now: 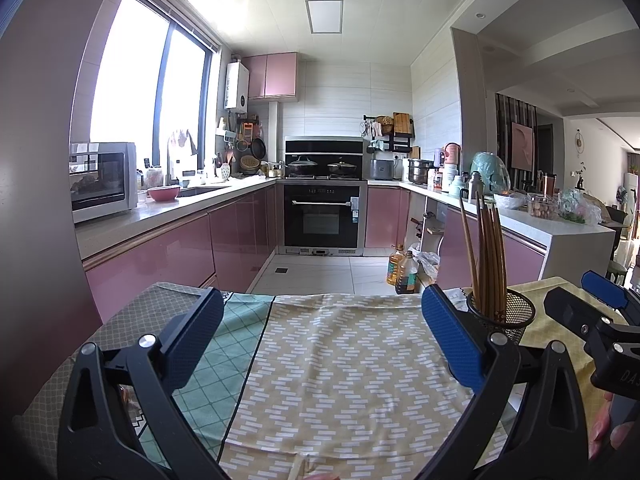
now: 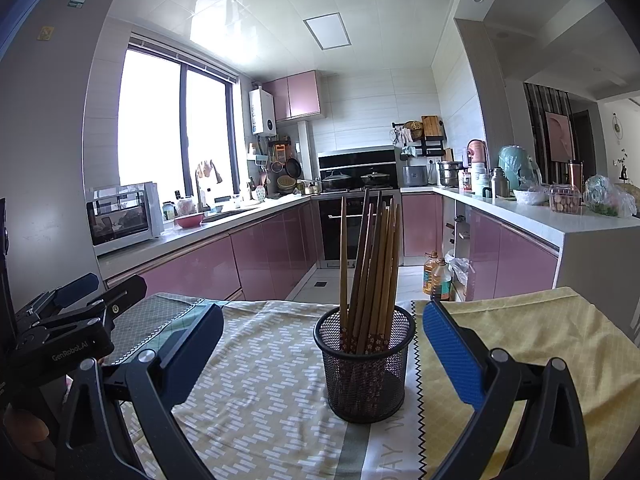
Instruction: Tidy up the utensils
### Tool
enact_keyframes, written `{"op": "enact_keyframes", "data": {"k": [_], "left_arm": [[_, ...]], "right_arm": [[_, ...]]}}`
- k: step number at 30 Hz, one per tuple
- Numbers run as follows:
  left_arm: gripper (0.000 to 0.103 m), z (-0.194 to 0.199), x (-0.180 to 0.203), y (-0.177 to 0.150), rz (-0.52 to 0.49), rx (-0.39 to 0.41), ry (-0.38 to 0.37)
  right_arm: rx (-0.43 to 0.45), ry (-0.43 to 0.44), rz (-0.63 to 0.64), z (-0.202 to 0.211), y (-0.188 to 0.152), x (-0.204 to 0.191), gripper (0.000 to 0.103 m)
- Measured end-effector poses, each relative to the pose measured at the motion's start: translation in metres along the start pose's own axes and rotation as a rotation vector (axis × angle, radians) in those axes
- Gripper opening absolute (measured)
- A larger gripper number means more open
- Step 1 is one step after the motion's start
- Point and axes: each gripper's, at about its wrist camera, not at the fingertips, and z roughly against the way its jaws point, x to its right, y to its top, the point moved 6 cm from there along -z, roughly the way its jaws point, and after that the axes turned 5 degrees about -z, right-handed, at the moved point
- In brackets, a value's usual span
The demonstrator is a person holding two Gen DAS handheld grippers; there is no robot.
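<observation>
Left claw (image 1: pixel 320 344) and right claw (image 2: pixel 323 360) held level, both spread wide, empty. Mesh holder (image 2: pixel 365 364) of upright chopsticks (image 2: pixel 370 272) stands on the table (image 2: pixel 256 380) near its far edge.

My left gripper (image 1: pixel 322 334) fills the lower part of its own view, jaws spread wide with nothing between the blue pads. My right gripper (image 2: pixel 323 344) sits likewise low in its frame, also gaping. A fingertip (image 1: pixel 602 426) shows at the lower right edge.
</observation>
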Motion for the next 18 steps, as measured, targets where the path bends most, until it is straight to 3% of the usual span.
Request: {"op": "enact_keyframes", "data": {"k": [18], "left_arm": [[0.098, 0.0005, 0.0008, 0.0003, -0.003, 0.002, -0.002]], "right_arm": [[0.001, 0.0, 0.001, 0.0001, 0.0003, -0.001, 0.096]]}}
